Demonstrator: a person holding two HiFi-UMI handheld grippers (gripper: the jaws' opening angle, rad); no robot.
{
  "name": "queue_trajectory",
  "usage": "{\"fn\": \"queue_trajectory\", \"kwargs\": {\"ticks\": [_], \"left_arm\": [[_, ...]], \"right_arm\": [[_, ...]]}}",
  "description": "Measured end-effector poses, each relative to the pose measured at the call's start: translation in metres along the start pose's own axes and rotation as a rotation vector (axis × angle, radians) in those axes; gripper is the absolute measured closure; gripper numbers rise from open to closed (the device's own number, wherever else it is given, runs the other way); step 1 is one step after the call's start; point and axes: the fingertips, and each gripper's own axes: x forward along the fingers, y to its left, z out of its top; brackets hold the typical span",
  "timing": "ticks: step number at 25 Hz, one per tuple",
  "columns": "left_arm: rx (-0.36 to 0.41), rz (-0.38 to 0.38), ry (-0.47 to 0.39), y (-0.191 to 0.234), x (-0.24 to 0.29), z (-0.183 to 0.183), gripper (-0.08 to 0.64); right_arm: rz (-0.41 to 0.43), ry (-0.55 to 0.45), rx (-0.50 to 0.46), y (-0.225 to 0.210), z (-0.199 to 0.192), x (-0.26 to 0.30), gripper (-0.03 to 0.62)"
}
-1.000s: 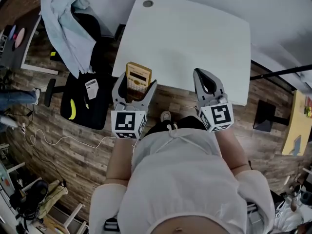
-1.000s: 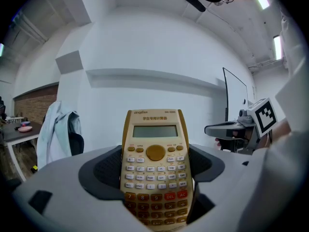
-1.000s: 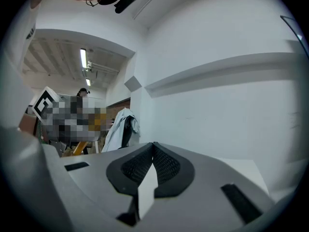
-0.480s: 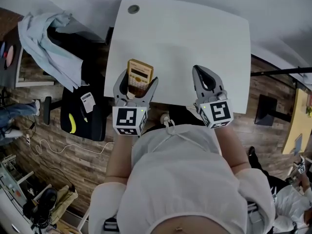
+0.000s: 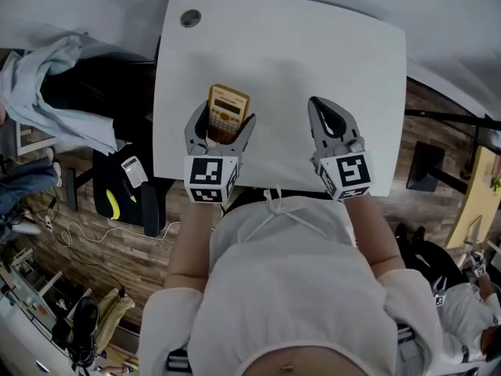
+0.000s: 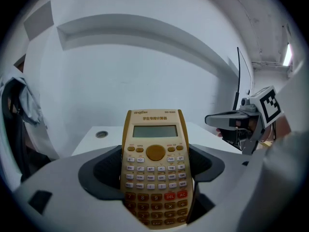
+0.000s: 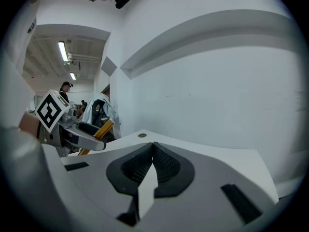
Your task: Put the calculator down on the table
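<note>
A yellow-tan calculator [image 5: 227, 113] stands between the jaws of my left gripper [image 5: 221, 128], which is shut on its lower half. In the left gripper view the calculator [image 6: 155, 170] faces the camera, screen uppermost, keys toward me. It is held over the near left part of the white table [image 5: 282, 53]. My right gripper [image 5: 329, 120] hovers over the table's near right part, jaws pressed together with nothing between them. In the right gripper view the right gripper [image 7: 153, 146] shows its closed pads, and the left gripper [image 7: 79, 129] with the calculator appears at the left.
A round cable hole [image 5: 190, 18] sits in the table's far left corner. A black chair [image 5: 129, 202] with a pale cloth [image 5: 47, 92] draped over it stands left of the table. A dark stand base [image 5: 427, 167] rests on the wood floor at the right.
Both grippers have moved forward from beyond the table's near edge to over the table. The calculator stays gripped in the left gripper. The right gripper stays shut.
</note>
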Motion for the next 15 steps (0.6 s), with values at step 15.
{"fn": "queue_trajectory", "kwargs": {"ticks": [15], "left_arm": [[0.001,-0.048,0.311,0.003,0.097,-0.077,0.156]], "right_arm": [[0.005,0.099,0.066,-0.030,-0.053,0.045,0.589]]}}
